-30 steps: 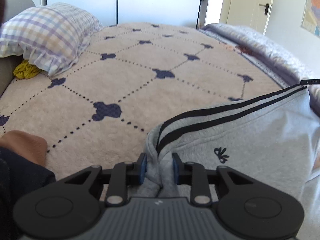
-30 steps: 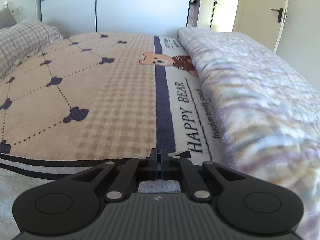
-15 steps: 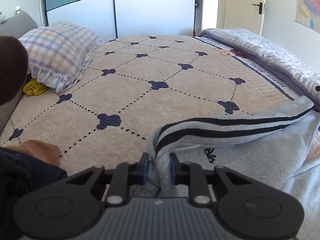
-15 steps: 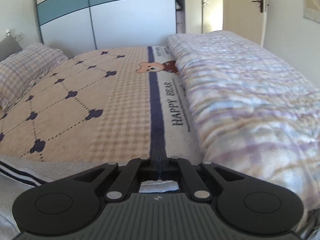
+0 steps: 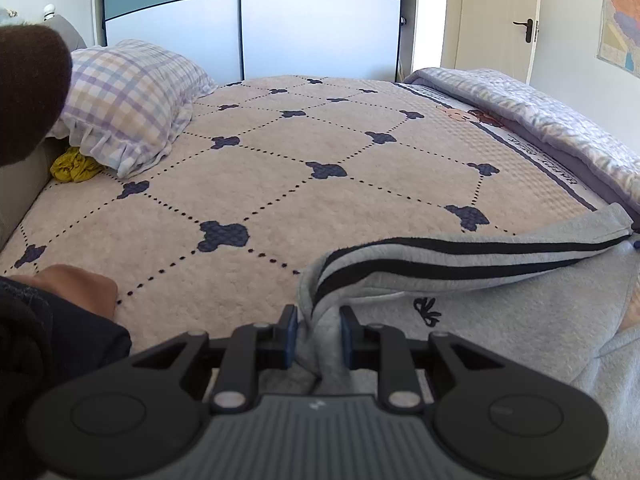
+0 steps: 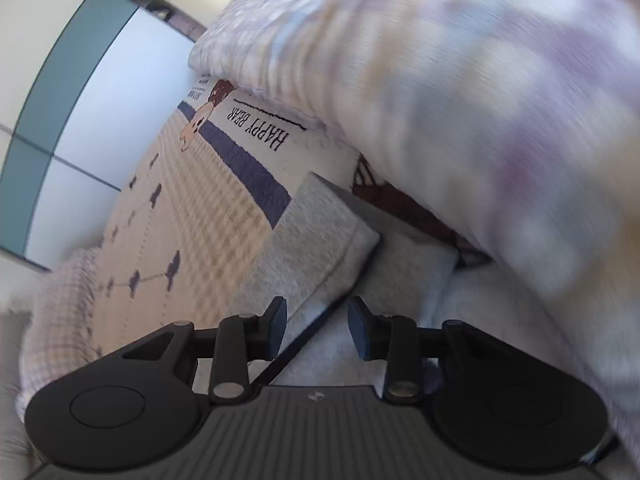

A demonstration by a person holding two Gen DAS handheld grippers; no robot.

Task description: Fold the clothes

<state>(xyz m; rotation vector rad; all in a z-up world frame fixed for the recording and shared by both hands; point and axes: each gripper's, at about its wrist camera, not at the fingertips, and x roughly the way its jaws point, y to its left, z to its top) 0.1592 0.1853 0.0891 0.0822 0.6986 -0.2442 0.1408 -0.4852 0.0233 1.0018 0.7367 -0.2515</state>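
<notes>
A grey sweatshirt (image 5: 500,320) with two black stripes along its hem lies on the bed at the lower right of the left wrist view. My left gripper (image 5: 318,334) is shut on a bunched fold of its grey cloth. In the right wrist view the picture is rolled sideways and blurred. My right gripper (image 6: 316,326) is there with its jaws opening, spread over a corner of the grey sweatshirt (image 6: 316,224) and a dark cord; the pads do not press on the cloth.
The bed carries a beige cover (image 5: 280,184) with navy bear shapes. A checked pillow (image 5: 128,96) and a yellow cloth (image 5: 74,168) lie at the left. A folded lilac quilt (image 5: 540,120) runs along the right side. A person's sleeve and hand (image 5: 76,288) rest at the lower left.
The right gripper rolled sideways, dropped toward the bed and went from shut to parted, letting the sweatshirt's corner go. The striped hem sank flatter. The left gripper kept its grip.
</notes>
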